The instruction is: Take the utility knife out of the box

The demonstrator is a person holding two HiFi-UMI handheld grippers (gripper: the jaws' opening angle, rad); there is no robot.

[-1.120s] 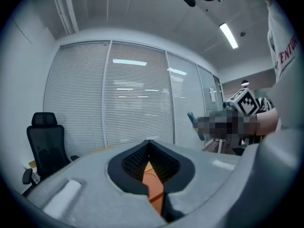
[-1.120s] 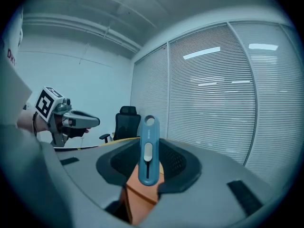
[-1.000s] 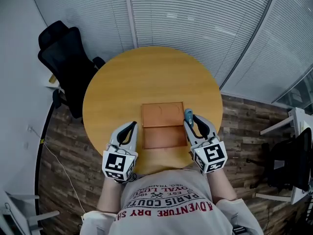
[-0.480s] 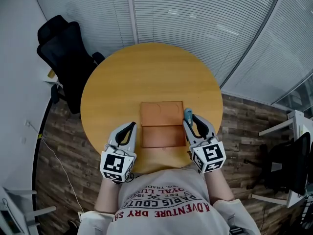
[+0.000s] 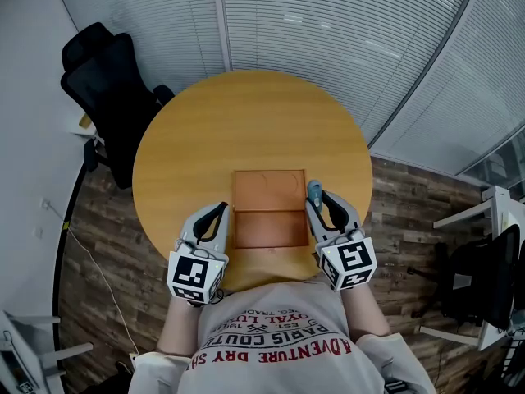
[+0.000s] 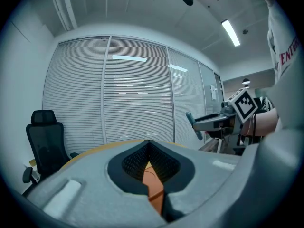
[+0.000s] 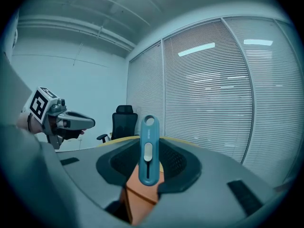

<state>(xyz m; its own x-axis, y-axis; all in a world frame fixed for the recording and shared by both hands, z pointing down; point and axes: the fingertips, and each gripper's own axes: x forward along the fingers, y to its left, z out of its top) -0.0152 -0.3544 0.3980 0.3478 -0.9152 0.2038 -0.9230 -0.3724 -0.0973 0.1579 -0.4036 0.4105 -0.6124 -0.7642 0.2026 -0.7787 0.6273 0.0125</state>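
Item 1: left gripper, at the left side of the box, jaws pressed together with nothing between them.

Item 2: brown box, lying flat on the round table between the two grippers.

Item 3: utility knife, teal, standing upright and clear of the box, just beside its right edge.

Item 4: right gripper, pinching the knife's lower end.

Status: removal appears done. At most, setting the knife down remains.

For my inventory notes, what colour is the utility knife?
Teal-blue utility knife, clearest in the right gripper view.
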